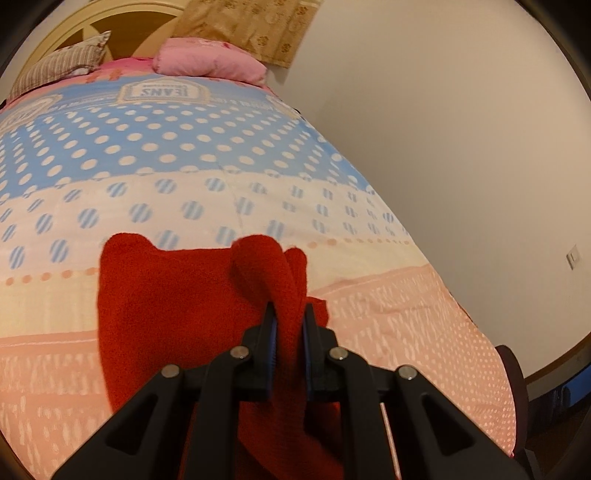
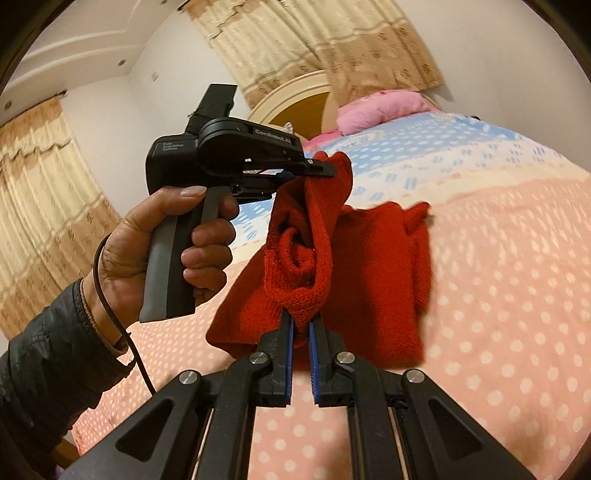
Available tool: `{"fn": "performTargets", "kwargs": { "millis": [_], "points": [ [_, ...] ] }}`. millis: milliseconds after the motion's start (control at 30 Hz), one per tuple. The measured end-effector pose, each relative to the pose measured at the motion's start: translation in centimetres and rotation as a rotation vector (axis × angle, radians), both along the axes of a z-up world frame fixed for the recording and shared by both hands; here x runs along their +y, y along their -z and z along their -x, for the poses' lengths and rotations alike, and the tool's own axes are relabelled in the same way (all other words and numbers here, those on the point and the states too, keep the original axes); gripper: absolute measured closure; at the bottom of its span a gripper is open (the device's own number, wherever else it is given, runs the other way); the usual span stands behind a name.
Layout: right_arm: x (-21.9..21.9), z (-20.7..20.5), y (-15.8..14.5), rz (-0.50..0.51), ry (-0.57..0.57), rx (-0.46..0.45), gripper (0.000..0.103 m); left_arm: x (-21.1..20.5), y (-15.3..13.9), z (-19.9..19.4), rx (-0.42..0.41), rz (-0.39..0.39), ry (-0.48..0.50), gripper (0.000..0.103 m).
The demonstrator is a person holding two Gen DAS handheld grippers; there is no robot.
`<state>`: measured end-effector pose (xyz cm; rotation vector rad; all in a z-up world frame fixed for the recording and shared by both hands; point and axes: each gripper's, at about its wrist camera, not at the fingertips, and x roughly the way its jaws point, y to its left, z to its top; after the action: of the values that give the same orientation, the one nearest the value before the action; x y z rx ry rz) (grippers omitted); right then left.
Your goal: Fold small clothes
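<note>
Red knit garment (image 1: 177,302) hangs above bedspread (image 1: 184,155), bunched, one edge clamped in left gripper (image 1: 290,314), another clamped in right gripper (image 2: 301,325). Pink pillow (image 1: 210,62) and striped pillow (image 1: 59,66) lie at headboard (image 1: 122,22), well apart from garment. Wall (image 1: 443,129) beside bed. Right wrist view alone shows left hand (image 2: 147,236) around grip handle, dark sleeve (image 2: 44,362), cable (image 2: 110,302), curtains (image 2: 314,40). Left view alone shows wall switch (image 1: 573,255).
</note>
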<state>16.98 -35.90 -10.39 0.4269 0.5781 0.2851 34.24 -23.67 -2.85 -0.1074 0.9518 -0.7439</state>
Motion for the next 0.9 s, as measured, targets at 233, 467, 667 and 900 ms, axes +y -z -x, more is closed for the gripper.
{"fn": "performTargets", "kwargs": {
  "millis": [233,467,667,900],
  "points": [
    [-3.0,0.7,2.5,-0.1,0.051,0.07,0.096,-3.2,2.1,0.7,-0.03,-0.065,0.022,0.091],
    [-3.6,0.9,3.3,-0.136,0.058,0.106,0.096,-3.4,1.5,2.3,-0.081,-0.07,0.046,0.076],
    [-4.3,1.7,3.7,-0.151,0.089,0.139,0.084,1.2,0.6,5.9,-0.215,-0.113,0.03,0.051],
    [-1.9,2.1,-2.8,0.09,0.134,-0.009,0.07,7.6,3.2,8.6,-0.287,-0.183,-0.08,0.041]
  ]
}}
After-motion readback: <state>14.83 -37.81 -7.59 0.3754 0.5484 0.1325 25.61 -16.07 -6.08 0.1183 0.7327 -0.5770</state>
